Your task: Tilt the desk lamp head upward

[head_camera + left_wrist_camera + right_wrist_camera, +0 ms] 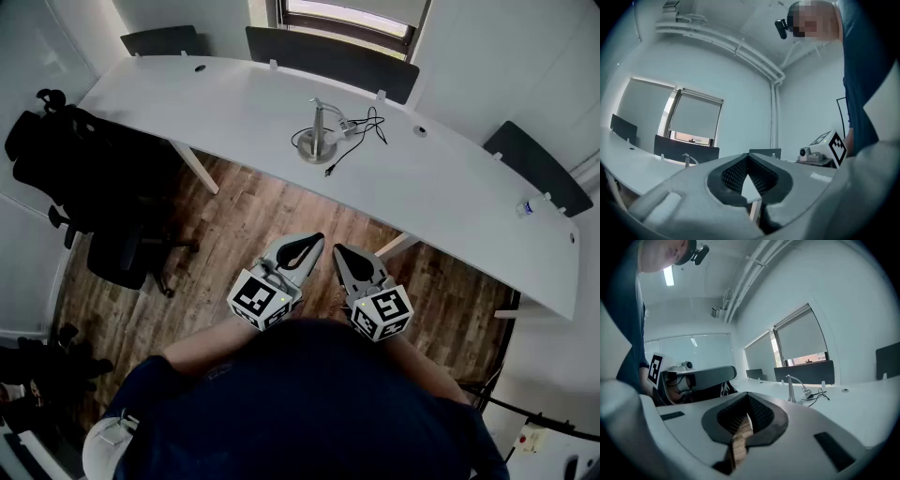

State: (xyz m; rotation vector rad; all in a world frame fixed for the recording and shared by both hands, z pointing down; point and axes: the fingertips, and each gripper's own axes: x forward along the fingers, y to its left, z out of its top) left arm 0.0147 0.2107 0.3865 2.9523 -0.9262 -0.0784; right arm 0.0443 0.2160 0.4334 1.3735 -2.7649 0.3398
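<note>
A small silver desk lamp (317, 139) stands on its round base near the middle of the long white desk (187, 103). Its thin neck bends over toward a black cable (366, 127) beside it. The lamp (791, 387) also shows far off in the right gripper view, and the lamp (688, 159) is tiny in the left gripper view. My left gripper (317, 240) and right gripper (338, 251) are held side by side close to the person's body, over the wooden floor and well short of the desk. Both sets of jaws are shut with nothing between them.
A black office chair (89, 187) stands at the left by the desk. Dark partition panels (328, 58) line the desk's far edge. A small bottle (527, 208) sits at the desk's right end. Desk legs (195, 167) reach the wooden floor (253, 225).
</note>
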